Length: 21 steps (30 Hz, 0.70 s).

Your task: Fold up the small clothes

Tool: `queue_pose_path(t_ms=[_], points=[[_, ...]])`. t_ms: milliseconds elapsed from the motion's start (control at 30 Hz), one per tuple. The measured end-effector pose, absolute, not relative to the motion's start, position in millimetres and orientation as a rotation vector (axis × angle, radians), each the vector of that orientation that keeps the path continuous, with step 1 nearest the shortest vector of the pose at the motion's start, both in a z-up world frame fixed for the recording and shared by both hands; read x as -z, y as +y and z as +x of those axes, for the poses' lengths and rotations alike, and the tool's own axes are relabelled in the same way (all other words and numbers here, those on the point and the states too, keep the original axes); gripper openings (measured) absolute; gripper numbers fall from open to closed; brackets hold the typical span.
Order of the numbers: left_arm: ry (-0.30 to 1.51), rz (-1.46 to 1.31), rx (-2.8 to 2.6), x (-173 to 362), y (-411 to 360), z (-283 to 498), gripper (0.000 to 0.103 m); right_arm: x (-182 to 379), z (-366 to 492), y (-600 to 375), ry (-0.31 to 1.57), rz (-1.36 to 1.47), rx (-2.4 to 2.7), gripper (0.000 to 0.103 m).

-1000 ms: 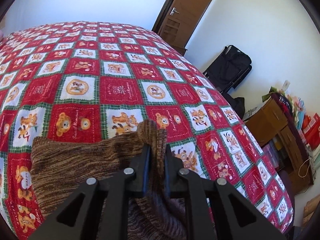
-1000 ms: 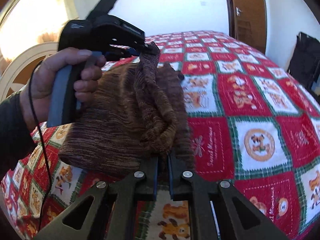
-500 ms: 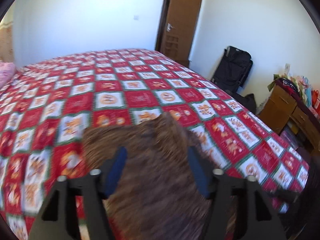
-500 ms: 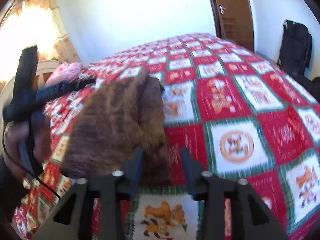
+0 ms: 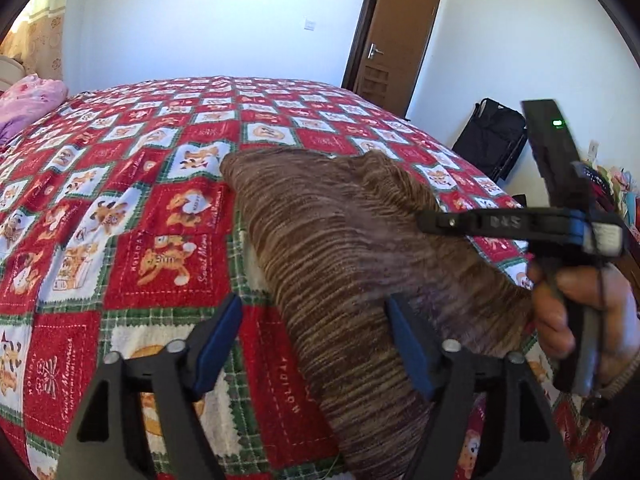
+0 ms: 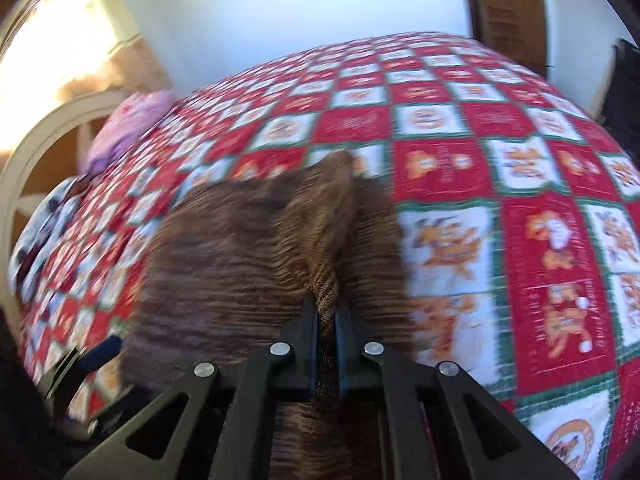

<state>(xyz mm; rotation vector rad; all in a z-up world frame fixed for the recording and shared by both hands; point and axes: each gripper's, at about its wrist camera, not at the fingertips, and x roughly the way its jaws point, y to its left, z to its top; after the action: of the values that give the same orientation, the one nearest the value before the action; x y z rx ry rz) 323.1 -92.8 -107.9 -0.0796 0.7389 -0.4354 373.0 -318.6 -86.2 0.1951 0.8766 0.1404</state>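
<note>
A brown striped knit garment (image 5: 344, 256) lies folded on the red patchwork bedspread (image 5: 132, 184). My left gripper (image 5: 316, 320) is open, its blue-padded fingers wide apart above the garment's near end and holding nothing. My right gripper (image 6: 327, 312) is shut on a fold of the knit garment (image 6: 256, 264) at its near edge. It also shows in the left wrist view (image 5: 428, 224), at the right, its tip against the garment's raised edge. The left gripper's blue tip (image 6: 102, 350) shows at the lower left of the blurred right wrist view.
A pink bundle (image 5: 28, 100) lies at the bed's far left by a white headboard (image 6: 44, 128). A brown door (image 5: 394, 44) stands behind the bed. A black bag (image 5: 496, 132) and cluttered wooden furniture are on the right.
My left gripper has let go of the garment and opened wide. My right gripper opened half a second ago and has shut again on a fold. The garment now lies flatter.
</note>
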Motion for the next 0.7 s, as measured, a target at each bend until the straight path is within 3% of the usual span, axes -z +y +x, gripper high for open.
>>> queue_pose_path(t_ms=[167, 300, 467, 700], points=[[0.805, -0.055, 0.459, 120.0, -95.9, 323.9, 0.084, 96.0, 365.9, -325.9, 0.872, 0.165, -0.102, 0.007], [0.805, -0.059, 0.445, 120.6, -94.1, 322.8, 0.092, 80.1, 352.3, -325.8, 0.842, 0.154, -0.084, 0.021], [0.821, -0.079, 0.448, 123.4, -91.7, 323.0, 0.092, 59.4, 320.7, -303.0, 0.758, 0.096, -0.219, 0.022], [0.832, -0.076, 0.447, 124.7, -92.8, 323.1, 0.095, 95.7, 300.5, -298.3, 0.867, -0.004, -0.241, 0.022]])
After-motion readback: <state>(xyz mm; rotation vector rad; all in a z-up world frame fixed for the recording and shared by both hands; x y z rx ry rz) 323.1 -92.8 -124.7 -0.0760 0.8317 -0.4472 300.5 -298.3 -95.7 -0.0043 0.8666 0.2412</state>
